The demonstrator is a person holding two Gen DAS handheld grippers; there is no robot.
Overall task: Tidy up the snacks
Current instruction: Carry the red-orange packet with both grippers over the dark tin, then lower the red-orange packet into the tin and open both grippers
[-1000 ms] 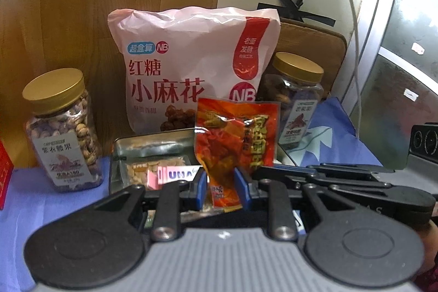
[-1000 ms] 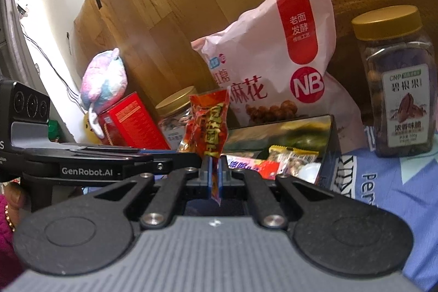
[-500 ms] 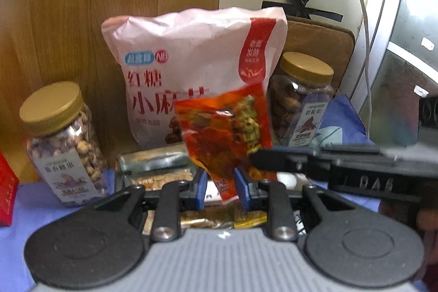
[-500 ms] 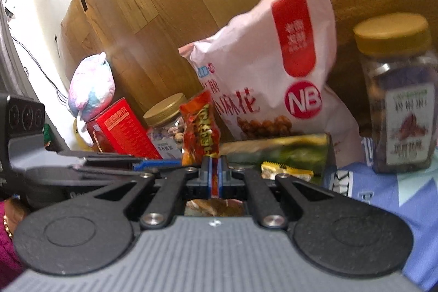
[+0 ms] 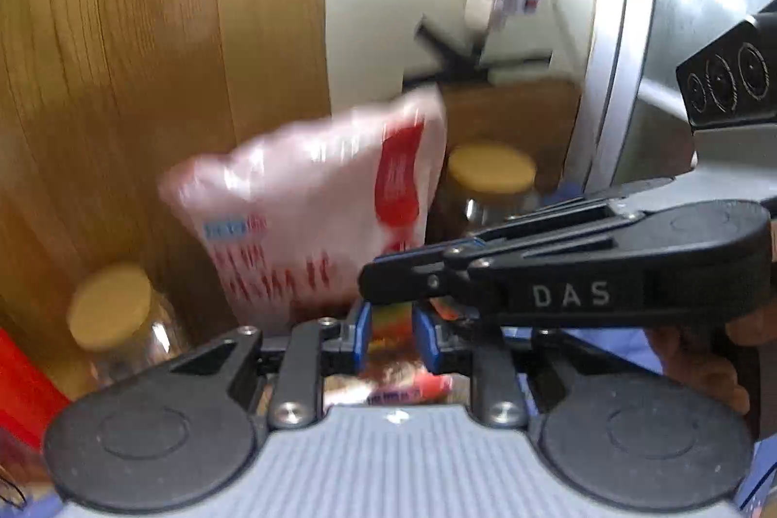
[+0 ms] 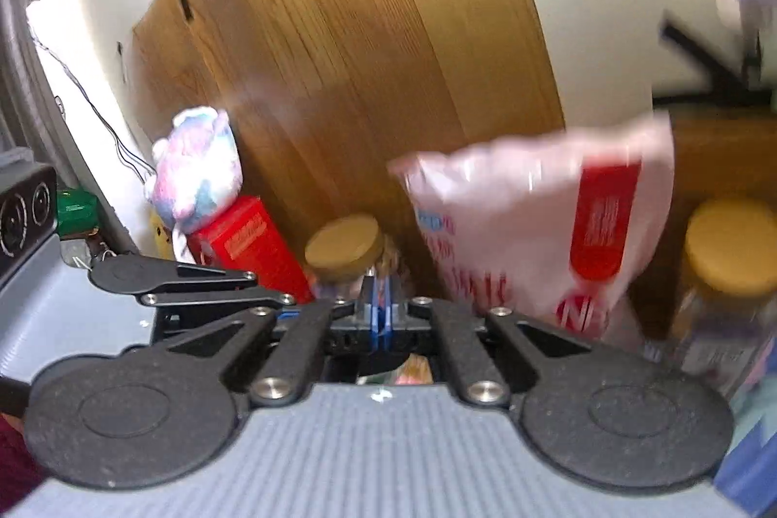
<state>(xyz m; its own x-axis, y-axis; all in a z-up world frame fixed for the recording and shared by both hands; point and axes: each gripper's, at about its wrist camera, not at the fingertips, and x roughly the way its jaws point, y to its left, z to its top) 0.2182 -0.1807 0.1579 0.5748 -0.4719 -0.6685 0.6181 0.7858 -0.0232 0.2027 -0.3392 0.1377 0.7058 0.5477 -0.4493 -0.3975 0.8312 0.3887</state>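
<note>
The orange snack packet [image 5: 388, 322] shows only as a blurred strip between the blue pads of my left gripper [image 5: 391, 338]. The pads are closing and press on the strip. My right gripper [image 5: 376, 282] reaches in from the right just above it and hides the rest of the packet. In the right wrist view my right gripper [image 6: 381, 311] is shut, with a thin red sliver of packet edge between the pads. My left gripper [image 6: 286, 308] comes in from the left there. Both views are motion-blurred.
A big pink snack bag [image 5: 315, 222] leans on the wooden panel [image 5: 145, 81], with a gold-lidded nut jar [image 5: 109, 309] to its left and another jar [image 5: 490, 171] to its right. A red box [image 6: 252, 241] and a plush toy [image 6: 199, 173] stand further left.
Both grippers have risen with the packet. The metal tin and cloth have dropped out of view, and the packet's face, plainly seen before, is now mostly hidden behind the right gripper.
</note>
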